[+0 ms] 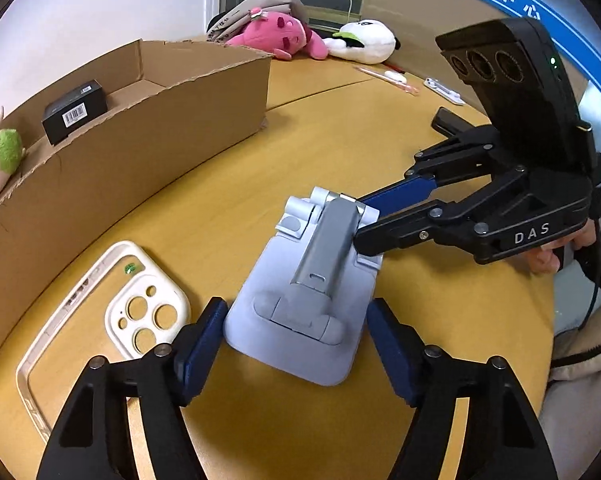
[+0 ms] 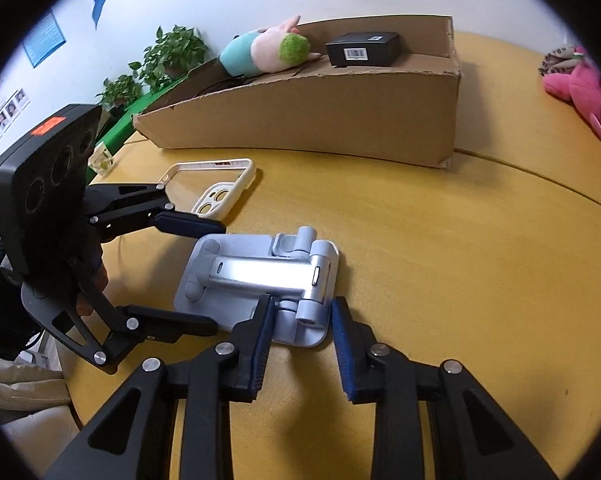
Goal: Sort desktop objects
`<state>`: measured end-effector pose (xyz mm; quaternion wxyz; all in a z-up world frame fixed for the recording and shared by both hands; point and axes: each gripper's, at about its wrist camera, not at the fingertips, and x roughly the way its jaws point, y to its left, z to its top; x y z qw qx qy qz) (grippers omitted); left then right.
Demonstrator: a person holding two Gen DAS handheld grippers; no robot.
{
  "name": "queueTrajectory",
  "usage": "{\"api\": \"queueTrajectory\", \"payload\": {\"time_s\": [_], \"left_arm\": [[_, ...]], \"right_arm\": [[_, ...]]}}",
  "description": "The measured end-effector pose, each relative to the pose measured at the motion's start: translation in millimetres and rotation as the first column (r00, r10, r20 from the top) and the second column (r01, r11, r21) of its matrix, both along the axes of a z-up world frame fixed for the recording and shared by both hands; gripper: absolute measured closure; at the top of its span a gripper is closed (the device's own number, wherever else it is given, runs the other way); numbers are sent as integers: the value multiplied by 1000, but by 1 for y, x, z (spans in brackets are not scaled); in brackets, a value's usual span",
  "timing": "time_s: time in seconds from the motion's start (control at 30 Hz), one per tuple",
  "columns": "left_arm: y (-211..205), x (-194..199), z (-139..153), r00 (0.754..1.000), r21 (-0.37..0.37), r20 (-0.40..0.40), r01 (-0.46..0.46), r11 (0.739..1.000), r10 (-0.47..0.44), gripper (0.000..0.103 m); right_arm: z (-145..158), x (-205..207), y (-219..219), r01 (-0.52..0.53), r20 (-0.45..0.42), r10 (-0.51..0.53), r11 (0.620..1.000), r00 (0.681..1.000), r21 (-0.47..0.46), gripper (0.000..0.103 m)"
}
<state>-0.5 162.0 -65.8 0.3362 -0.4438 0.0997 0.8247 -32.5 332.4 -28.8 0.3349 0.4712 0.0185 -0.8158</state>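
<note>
Phone stand (image 1: 304, 300) lies folded flat on the yellow table (image 1: 440, 320), with the cream phone case (image 1: 140, 312) just to its left and the cardboard box (image 1: 140, 136) behind – a black carton (image 1: 74, 112) sits inside it. Your left gripper (image 1: 296, 340) has its fingers spread wide, one on each side of the stand's base. Your right gripper (image 1: 370, 220) reaches in from the right, its fingers narrowly parted around the hinge end – not visibly clamped.
</note>
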Motion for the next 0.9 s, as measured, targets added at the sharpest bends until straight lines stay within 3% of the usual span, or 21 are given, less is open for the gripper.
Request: {"api": "queueTrajectory", "payload": {"time_s": [0.07,0.13,0.27,0.4,0.5,0.57,0.63,0.67,0.7,0.73,0.8,0.87,0.9], "left_arm": [[-8,0,6,1000,27,3,-27,999,27,41],[-14,2,12,999,43,9,-33,999,32,42],[-16,7,12,999,-3,-15,-43,999,42,42],[-19,13,5,1000,-13,-2,-29,999,29,40],[-12,24,2,999,-51,-25,19,999,-21,21],[-5,32,-4,996,-109,-64,48,993,-55,22],[-6,35,-2,995,-103,-73,59,993,-66,32],[-8,35,1,995,-101,-74,65,993,-73,32],[-9,36,3,994,-102,-74,74,992,-82,33],[-10,37,5,993,-101,-77,79,992,-87,33],[-11,39,10,992,-99,-83,83,992,-91,33],[-11,40,14,992,-99,-84,86,991,-94,33],[-11,41,16,992,-100,-84,85,991,-94,33]], "right_arm": [[2,3,0,14,-10,-14,1000,1000,8,77],[8,6,0,16,-17,-16,1000,1000,-2,77],[17,4,-7,11,-33,-11,1000,999,4,78],[12,-1,-16,4,-9,-4,1000,1000,12,91],[10,-2,-23,-14,7,14,1000,1000,6,92],[9,-2,-28,-34,18,34,999,999,6,92],[8,-3,-30,-38,36,38,999,999,7,90],[8,-4,-30,-41,51,41,999,998,4,90],[7,-5,-30,-43,64,43,999,997,4,82],[7,-6,-29,-43,75,42,999,996,10,58],[3,-4,-33,-61,97,60,998,993,6,36],[3,6,-41,-102,82,102,995,991,-5,39],[4,10,-47,-118,63,117,993,991,13,47]]}}
